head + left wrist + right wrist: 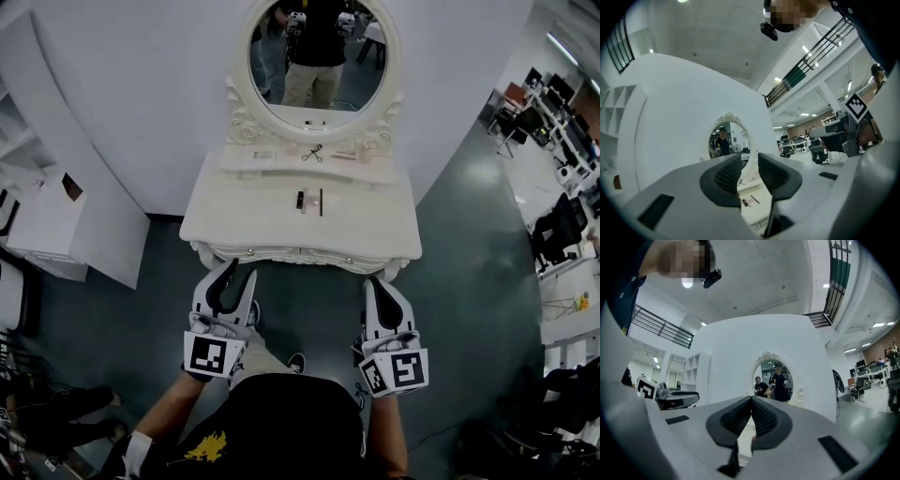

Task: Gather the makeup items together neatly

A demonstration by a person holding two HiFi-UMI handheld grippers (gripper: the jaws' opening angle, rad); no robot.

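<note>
Gathering looks not yet begun: the makeup items (pixel 301 199) lie scattered on the far white dressing table (pixel 234 225), while nearer the left gripper (pixel 240 272), slightly open, and the right gripper (pixel 373 283), closed, are both empty and must reach forward.

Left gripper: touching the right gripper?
Apart. Head view: left gripper and right gripper sit side by side, dark floor plainly between them.
</note>
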